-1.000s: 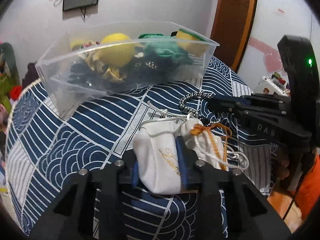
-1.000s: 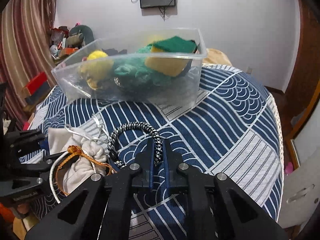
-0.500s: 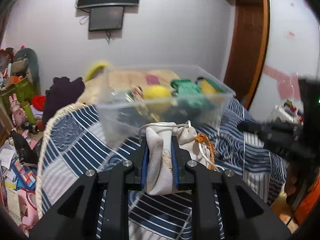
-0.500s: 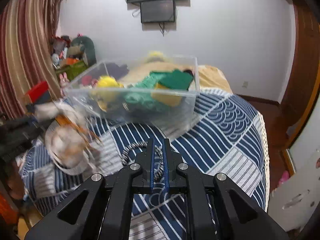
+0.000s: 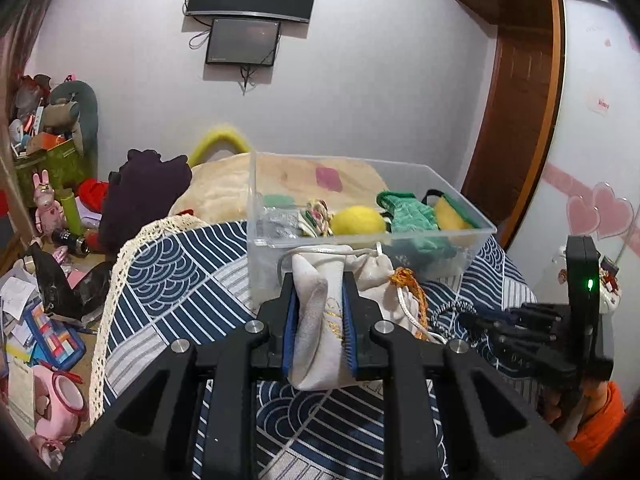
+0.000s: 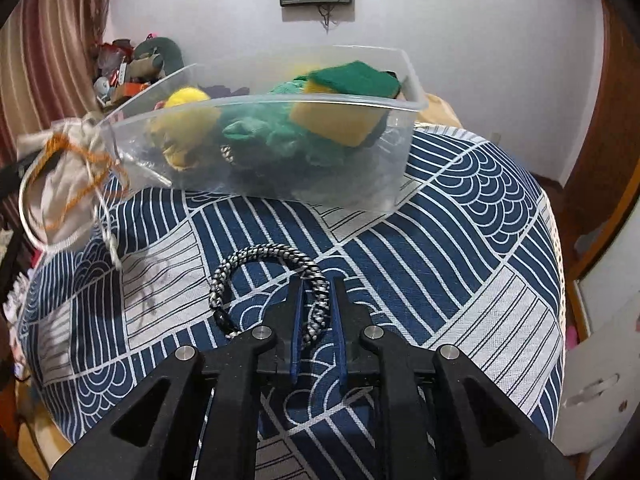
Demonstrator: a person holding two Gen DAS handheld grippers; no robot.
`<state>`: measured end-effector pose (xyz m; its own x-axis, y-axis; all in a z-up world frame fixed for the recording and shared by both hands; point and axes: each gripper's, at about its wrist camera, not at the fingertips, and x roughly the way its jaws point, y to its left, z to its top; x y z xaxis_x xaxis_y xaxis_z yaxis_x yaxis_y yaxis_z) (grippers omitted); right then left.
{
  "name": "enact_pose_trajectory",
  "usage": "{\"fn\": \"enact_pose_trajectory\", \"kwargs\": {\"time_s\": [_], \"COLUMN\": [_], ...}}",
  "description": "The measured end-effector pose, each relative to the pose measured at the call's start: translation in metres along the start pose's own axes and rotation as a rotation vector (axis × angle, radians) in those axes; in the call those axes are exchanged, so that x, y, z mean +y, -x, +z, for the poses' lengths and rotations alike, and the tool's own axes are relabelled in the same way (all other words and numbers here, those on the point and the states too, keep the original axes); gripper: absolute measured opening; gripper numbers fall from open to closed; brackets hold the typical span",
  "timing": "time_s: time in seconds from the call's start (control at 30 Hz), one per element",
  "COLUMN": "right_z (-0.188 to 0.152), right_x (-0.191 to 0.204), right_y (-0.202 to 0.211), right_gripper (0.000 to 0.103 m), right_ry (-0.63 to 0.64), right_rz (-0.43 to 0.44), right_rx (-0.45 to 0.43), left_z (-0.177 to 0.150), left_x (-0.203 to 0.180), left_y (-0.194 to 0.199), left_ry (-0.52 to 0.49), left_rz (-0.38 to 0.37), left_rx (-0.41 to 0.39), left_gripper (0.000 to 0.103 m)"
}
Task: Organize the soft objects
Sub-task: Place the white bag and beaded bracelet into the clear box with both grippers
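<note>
My left gripper [image 5: 319, 300] is shut on a white drawstring pouch [image 5: 320, 328] with orange and white cords, held in the air just in front of the clear plastic bin [image 5: 460, 216]. The pouch also shows blurred at the left of the right wrist view [image 6: 60, 188]. The bin [image 6: 414, 92] holds a yellow ball [image 5: 358, 221], green cloth [image 5: 412, 216] and a yellow-green sponge [image 6: 340, 116]. My right gripper [image 6: 316, 300] is shut on a black-and-white braided cord loop [image 6: 272, 254], held just above the blue patterned bedspread [image 6: 460, 240].
The bin stands on the bedspread toward the far side. The right gripper also shows at the right of the left wrist view [image 5: 520, 328]. Toys and clutter lie on the floor at the left [image 5: 44, 320]. A wooden door [image 5: 516, 120] stands at the right.
My left gripper has lifted the pouch off the bed and carried it up toward the bin. My right gripper has lifted the cord loop slightly and stays shut on it.
</note>
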<state>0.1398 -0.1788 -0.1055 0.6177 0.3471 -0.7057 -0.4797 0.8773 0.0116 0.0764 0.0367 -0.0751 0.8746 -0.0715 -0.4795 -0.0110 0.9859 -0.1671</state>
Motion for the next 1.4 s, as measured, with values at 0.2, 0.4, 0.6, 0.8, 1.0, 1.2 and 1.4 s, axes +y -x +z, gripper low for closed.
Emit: {"fn": "enact_pose_trajectory", "kwargs": {"time_s": [0.2, 0.4, 0.6, 0.8, 1.0, 1.2, 1.4], "right_z": [0.007, 0.028, 0.062, 0.088, 0.097, 0.09, 0.086], "right_x": [0.004, 0.004, 0.01, 0.024, 0.031, 0.035, 0.031], "right_y": [0.017, 0.056, 0.064, 0.03, -0.005, -0.004, 0.016], "right_gripper": [0.006, 0.006, 0.006, 0.007, 0.007, 0.012, 0.037], "right_ry": [-0.008, -0.007, -0.001, 0.033, 0.05, 0.078, 0.058], "right_rz": [0.008, 0.031, -0.002, -0.06, -0.058, -0.077, -0.042], "right_rx": [-0.071, -0.202, -0.301, -0.291, -0.198, -0.167, -0.208], "left_z": [0.018, 0.041, 0.059, 0.062, 0.055, 0.047, 0.046], "left_x": [0.003, 0.01, 0.013, 0.012, 0.018, 0.019, 0.011], "left_y": [0.004, 0.003, -0.009, -0.034, -0.068, -0.07, -0.051], "left_ry": [0.01, 0.062, 0.078, 0.056, 0.045, 0.038, 0.004], "left_rz": [0.014, 0.029, 0.073, 0.087, 0.092, 0.075, 0.075], "left_rx": [-0.046, -0.112, -0.159, -0.134, -0.014, 0.031, 0.017], "left_gripper": [0.02, 0.02, 0.02, 0.02, 0.02, 0.035, 0.05]}}
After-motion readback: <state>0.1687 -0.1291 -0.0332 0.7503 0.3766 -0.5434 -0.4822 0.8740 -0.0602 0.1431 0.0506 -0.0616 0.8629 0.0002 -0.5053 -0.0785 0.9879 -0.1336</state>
